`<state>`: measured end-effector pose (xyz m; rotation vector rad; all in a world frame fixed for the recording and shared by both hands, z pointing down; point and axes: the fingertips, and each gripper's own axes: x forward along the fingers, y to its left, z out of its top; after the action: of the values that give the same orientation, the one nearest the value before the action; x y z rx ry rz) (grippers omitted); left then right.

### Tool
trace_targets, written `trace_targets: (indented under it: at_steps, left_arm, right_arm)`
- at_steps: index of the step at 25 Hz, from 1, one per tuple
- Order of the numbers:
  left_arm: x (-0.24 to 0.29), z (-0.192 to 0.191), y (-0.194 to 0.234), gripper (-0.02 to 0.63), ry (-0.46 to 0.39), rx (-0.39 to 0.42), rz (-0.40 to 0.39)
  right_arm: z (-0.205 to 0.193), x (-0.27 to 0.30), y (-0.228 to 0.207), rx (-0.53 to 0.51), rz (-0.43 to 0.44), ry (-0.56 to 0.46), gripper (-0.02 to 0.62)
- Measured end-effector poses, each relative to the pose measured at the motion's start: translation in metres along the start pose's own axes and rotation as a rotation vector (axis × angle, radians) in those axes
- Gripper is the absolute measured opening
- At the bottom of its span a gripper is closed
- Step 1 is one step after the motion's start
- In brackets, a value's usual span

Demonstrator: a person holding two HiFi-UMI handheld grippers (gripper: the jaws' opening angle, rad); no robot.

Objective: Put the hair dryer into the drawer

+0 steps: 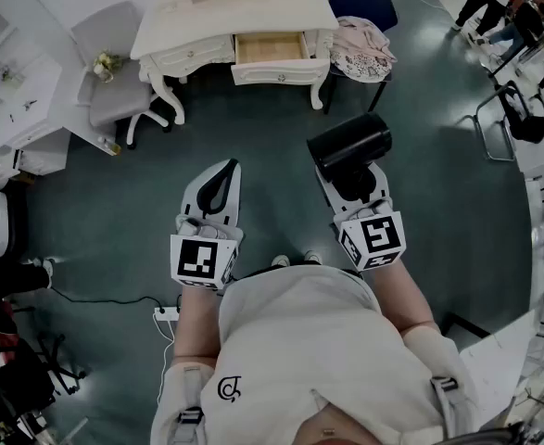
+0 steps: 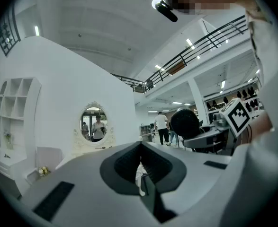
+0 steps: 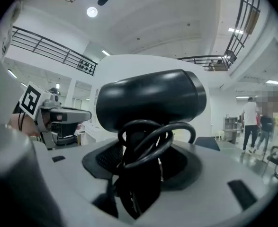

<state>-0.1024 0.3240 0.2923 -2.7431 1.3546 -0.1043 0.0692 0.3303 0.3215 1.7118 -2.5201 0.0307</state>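
A black hair dryer (image 1: pixel 348 146) sits in my right gripper (image 1: pixel 352 182), which is shut on its handle. In the right gripper view the hair dryer's barrel (image 3: pixel 148 103) lies crosswise above the jaws, and its coiled black cord (image 3: pixel 153 138) hangs between them at my right gripper (image 3: pixel 143 162). My left gripper (image 1: pixel 227 172) is held beside it at the left, shut with nothing in it; its jaw tips meet in the left gripper view (image 2: pixel 140 148). Far ahead, the white dressing table (image 1: pixel 234 12) has its wooden drawer (image 1: pixel 270 48) pulled open.
A grey chair (image 1: pixel 114 91) stands left of the dressing table. A round stool with cloth on it (image 1: pixel 362 49) stands at the table's right. A power strip (image 1: pixel 165 313) lies on the dark floor near my feet. An oval mirror (image 2: pixel 94 123) hangs on the white wall.
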Motion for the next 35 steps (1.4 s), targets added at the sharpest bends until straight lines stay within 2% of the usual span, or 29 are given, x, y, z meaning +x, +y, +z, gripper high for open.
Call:
trace_targets:
  at_steps: [14,24,29,32,35]
  left_arm:
    - [0.006,-0.002,0.02,0.014,-0.023,-0.017,-0.038]
    - [0.008,-0.018,0.044,0.014,-0.016,-0.044,-0.018]
    - [0.029,-0.032,0.055,0.014,0.012,-0.053,0.006]
    - [0.054,-0.031,0.061,0.014,0.0,-0.048,0.02]
    - [0.086,-0.038,0.07,0.014,0.024,-0.032,0.038]
  right_arm:
    - [0.004,0.021,0.012,-0.014,-0.004,0.0,0.242]
    - [-0.011,0.051,0.017,0.019,0.005,0.033,0.245]
    - [-0.021,0.075,0.002,0.023,0.026,0.044,0.247]
    - [-0.025,0.096,-0.014,0.027,0.045,0.039,0.247]
    - [-0.026,0.125,-0.039,0.022,0.066,0.036,0.247]
